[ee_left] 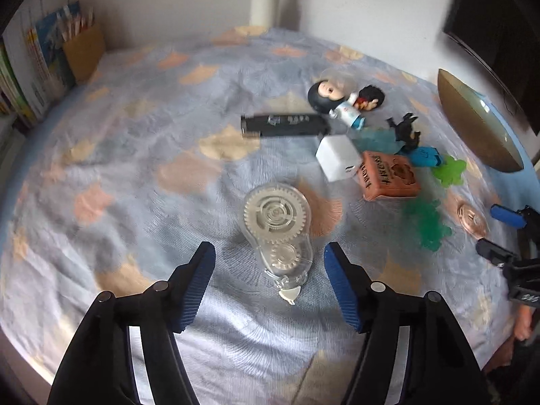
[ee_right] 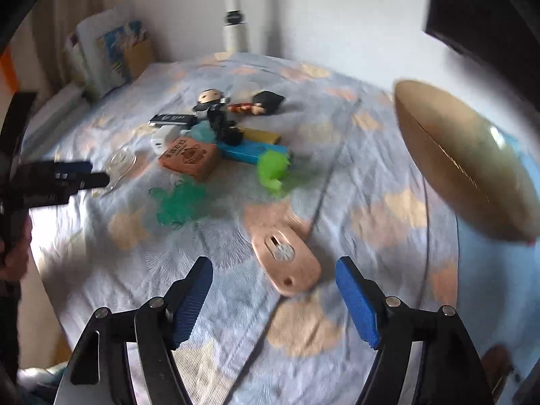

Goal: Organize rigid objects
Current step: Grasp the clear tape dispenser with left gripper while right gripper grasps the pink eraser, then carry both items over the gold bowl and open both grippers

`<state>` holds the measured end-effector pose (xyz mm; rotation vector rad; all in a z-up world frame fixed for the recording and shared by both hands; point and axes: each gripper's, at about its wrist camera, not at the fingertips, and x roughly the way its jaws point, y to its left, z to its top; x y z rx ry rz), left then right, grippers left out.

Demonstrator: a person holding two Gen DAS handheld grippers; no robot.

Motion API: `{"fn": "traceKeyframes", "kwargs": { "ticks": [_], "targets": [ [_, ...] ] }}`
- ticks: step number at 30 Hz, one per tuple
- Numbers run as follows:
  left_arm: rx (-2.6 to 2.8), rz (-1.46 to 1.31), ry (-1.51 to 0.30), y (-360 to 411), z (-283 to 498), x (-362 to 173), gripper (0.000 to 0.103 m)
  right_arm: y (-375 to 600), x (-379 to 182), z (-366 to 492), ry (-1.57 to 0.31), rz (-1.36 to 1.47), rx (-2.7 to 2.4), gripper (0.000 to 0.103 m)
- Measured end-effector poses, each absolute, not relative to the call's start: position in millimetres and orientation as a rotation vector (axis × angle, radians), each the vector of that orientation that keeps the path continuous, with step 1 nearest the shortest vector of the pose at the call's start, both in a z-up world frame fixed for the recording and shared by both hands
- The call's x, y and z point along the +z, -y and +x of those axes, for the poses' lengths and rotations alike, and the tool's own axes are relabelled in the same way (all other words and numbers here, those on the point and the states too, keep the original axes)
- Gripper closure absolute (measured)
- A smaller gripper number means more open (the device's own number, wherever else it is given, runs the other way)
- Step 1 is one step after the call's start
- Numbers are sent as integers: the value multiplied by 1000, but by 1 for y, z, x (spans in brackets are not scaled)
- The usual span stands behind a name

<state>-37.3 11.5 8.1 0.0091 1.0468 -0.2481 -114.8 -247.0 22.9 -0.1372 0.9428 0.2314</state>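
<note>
Over the cloth point(ee_left: 135, 168), left claw point(ee_left: 270, 253) and right claw point(ee_right: 274, 266) gape empty.

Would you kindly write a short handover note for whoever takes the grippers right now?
Left gripper: open, fingers either side of the clear correction-tape dispenser lying on the cloth, not pressing it.
Right gripper: open over the pink flat case, not gripping.
The rest lies in a loose pile: dolls, white charger, orange box, black stick.
The brown bowl stands at the right.
Nothing visibly sorted yet; all pieces remain.
</note>
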Motion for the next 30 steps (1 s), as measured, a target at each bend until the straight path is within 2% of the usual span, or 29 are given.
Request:
{"fn": "traceKeyframes", "kwargs": {
  "ticks": [2, 3, 4, 6, 7, 8, 13, 20, 26, 30],
  "targets": [
    [-259, -19, -1032, -12, -36, 7, 37, 246, 15, -104, -968, -164, 221, 29],
    [-260, -25, -1020, -10, -35, 7, 37, 247, 12, -100, -982, -167, 219, 35],
    [-260, -28, -1018, -10, -33, 6, 41, 248, 10, -98, -984, -163, 224, 43],
    [-236, -10, -997, -6, -31, 5, 62, 248, 7, -94, -988, -148, 244, 52],
    [-230, 13, -992, -2, -30, 5, 63, 246, 5, -94, -989, -152, 242, 60],
    [-224, 22, -985, 0, -31, 5, 63, 244, 4, -94, -984, -155, 244, 62],
    [-244, -4, -916, -7, -52, 25, 63, 229, 14, -109, -920, -210, 226, 63],
    [-282, -50, -762, 13, -70, 94, 63, 260, 67, -122, -798, -95, 161, 63],
    [-441, -125, -595, 83, -64, 175, 63, 320, 146, -135, -641, -24, -30, 63],
    [-557, -132, -564, 145, -48, 199, 63, 364, 188, -137, -573, 45, -141, 63]
  ]
}}
